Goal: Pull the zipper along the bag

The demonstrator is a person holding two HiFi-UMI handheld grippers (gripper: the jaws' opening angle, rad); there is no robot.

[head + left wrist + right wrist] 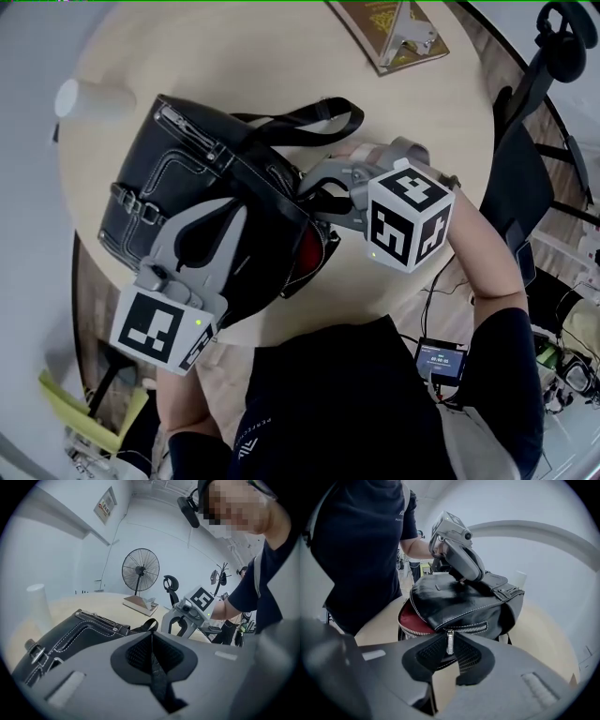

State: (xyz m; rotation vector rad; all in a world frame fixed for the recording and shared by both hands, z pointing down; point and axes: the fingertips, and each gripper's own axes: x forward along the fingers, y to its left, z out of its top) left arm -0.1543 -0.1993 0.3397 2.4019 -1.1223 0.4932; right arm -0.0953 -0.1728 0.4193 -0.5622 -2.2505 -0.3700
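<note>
Pinching the thin, slick-looking pull [450, 646], your right gripper [449, 637] grips it square. Your left gripper [152, 641] clamps a strap [158, 679]. The bag [187, 178] looks soft and floppy at the tabletop's [281, 56] near edge, so brace it taut.

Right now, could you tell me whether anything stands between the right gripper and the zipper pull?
Nothing visible does: the pull sits pinched between the right gripper's jaws. The left gripper grips a strap atop the bag, clear of the zipper.
</note>
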